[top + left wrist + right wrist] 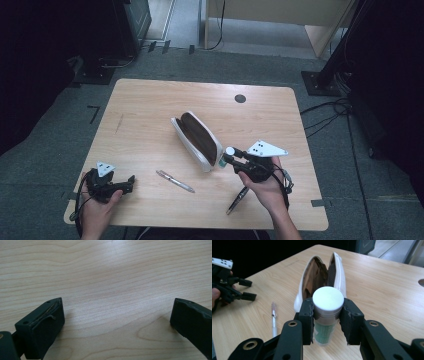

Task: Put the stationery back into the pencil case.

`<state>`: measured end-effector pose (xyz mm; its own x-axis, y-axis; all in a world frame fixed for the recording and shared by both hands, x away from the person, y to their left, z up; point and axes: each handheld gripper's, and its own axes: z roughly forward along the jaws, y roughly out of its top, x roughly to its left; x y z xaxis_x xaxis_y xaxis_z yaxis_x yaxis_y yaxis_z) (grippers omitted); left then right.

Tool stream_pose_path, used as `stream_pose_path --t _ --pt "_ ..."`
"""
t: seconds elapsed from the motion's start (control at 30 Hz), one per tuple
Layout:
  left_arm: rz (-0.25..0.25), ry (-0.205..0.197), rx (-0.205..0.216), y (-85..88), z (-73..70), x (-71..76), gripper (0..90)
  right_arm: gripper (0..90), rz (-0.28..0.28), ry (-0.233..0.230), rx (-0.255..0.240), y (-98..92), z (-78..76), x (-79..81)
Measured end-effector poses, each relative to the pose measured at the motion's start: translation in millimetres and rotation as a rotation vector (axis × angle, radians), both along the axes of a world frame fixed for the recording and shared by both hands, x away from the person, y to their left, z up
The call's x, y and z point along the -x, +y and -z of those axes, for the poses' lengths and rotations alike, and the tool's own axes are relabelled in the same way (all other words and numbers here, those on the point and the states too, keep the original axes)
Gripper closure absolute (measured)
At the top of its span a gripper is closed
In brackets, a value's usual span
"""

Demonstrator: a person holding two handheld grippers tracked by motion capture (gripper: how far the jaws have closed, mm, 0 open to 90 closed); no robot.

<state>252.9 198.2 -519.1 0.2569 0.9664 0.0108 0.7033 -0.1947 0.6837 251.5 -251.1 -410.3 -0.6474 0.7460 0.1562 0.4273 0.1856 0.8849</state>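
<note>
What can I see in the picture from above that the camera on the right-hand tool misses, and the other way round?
From above: a dark pen near the table's front edge beside the person's right hand, and the round dark hole whole in the wooden tabletop. From the right gripper view: the right gripper's jaws pressed on a clear green-labelled tube with a flat white cap, close up. Both share the open white pencil case with brown lining, the silver pen and the left gripper.
</note>
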Motion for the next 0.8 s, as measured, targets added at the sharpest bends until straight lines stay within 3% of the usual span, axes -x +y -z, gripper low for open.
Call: stream_pose_path --t 0.53,0.8 --pt "0.0 0.0 0.0 0.0 0.0 0.0 0.0 65.4 -0.032 -0.055 0.004 29.6 -18.2 -14.6" --pt "0.0 -0.001 0.0 0.0 0.0 0.0 0.0 65.4 -0.03 -0.06 0.04 48.3 -14.1 -26.4"
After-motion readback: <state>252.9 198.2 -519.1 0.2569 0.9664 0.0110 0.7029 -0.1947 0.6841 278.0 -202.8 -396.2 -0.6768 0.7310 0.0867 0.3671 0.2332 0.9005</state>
